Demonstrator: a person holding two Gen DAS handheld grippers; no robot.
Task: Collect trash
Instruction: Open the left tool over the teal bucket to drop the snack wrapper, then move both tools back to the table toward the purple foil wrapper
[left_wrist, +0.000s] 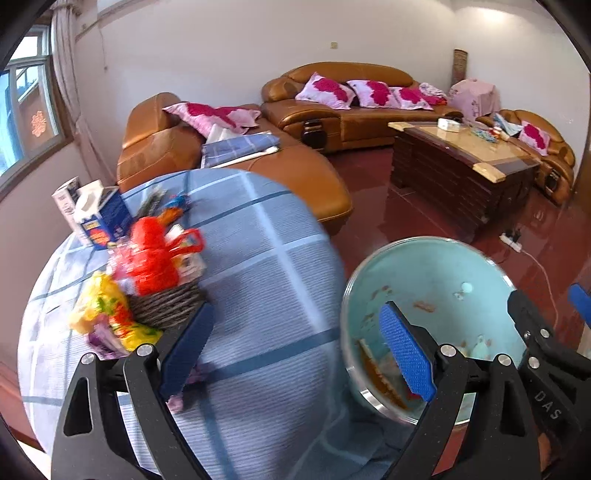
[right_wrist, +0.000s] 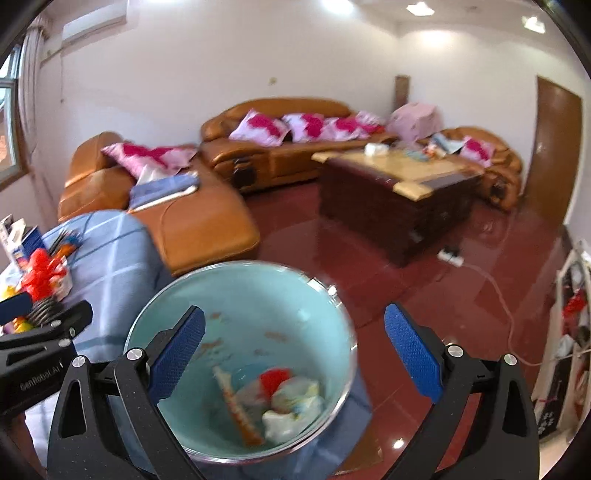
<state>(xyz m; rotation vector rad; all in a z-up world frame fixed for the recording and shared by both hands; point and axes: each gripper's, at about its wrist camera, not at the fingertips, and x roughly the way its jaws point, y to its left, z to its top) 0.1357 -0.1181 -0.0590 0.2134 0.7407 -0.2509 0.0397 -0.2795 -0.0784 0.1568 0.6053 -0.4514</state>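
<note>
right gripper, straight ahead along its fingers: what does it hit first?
Most likely the inside of the light blue round bin, above the crumpled wrappers at its bottom. The right gripper is open and empty, with the bin's mouth filling the gap between its fingers. Depth is unclear in the fisheye view.

Home living room: leather sofa (left_wrist: 332, 107), coffee table (left_wrist: 461, 162)

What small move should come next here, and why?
Probably swing the left gripper toward the yellow wrapper beside the woven basket. Both grippers are open and empty, crumpled trash already lies in the bin, and wrappers remain on the table.
</note>
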